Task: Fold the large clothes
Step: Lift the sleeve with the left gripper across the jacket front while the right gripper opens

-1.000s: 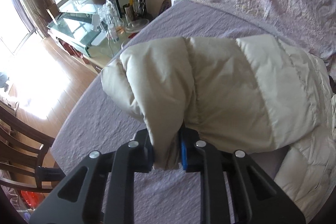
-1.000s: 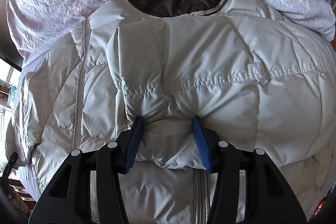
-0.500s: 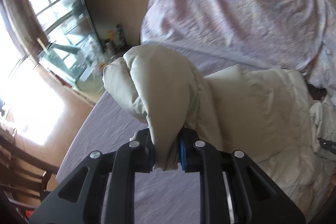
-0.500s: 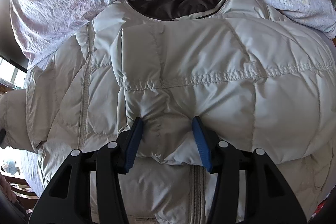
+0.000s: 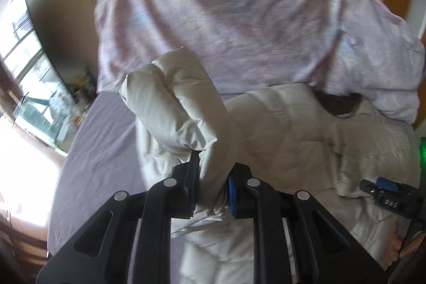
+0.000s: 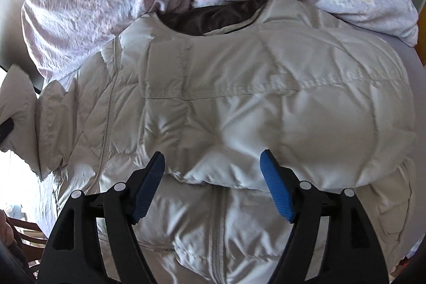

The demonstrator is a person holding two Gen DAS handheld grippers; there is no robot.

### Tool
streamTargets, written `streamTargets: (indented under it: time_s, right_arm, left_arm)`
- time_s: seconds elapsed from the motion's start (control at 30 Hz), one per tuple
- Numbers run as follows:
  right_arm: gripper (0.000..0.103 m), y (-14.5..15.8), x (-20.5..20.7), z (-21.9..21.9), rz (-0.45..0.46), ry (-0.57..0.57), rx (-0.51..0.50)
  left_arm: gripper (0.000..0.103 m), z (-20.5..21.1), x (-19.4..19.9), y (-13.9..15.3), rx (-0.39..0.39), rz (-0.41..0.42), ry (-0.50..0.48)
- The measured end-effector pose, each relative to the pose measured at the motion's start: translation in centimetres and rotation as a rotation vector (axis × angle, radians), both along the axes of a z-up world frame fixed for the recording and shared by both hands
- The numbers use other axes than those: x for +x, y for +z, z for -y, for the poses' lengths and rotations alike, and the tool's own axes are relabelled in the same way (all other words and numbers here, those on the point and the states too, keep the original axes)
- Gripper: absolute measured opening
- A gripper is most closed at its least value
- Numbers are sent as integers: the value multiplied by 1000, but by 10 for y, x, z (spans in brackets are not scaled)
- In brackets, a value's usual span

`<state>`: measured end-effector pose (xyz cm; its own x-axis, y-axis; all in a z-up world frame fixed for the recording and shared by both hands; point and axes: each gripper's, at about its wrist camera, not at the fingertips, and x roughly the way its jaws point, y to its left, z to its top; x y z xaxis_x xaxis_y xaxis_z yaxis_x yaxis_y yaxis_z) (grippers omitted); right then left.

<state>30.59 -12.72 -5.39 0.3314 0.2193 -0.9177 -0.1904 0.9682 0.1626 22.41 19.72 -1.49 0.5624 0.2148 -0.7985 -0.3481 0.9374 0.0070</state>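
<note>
Legible marking, one item: pale characters on the black body of the right gripper (image 5: 383, 184), seen at the right edge of the left wrist view, upside down and blurred. They resemble "0 4 S" or "S 4 0", and the exact reading cannot be told. No other text, brand, label or number can be read in either view.

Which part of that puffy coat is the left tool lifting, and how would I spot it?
Start at the rumpled lilac duvet heaped at the bed's far end; the cream quilted jacket lies just below it. The sleeve is its left-hand tube, raised above the jacket and pinched in the left gripper, while everything else lies flat.
</note>
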Motion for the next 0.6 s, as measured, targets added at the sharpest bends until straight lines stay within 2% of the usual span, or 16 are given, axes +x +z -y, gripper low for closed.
streamTargets:
  time_s: [0.3,0.6]
  right_arm:
    - [76,15,-5,24,38,-46,18]
    - [76,23,-10,60,70,-102,6]
  left_arm:
    - [18,87,33,14,-32,44,-193]
    - [18,150,57,0,-67,-3,-289]
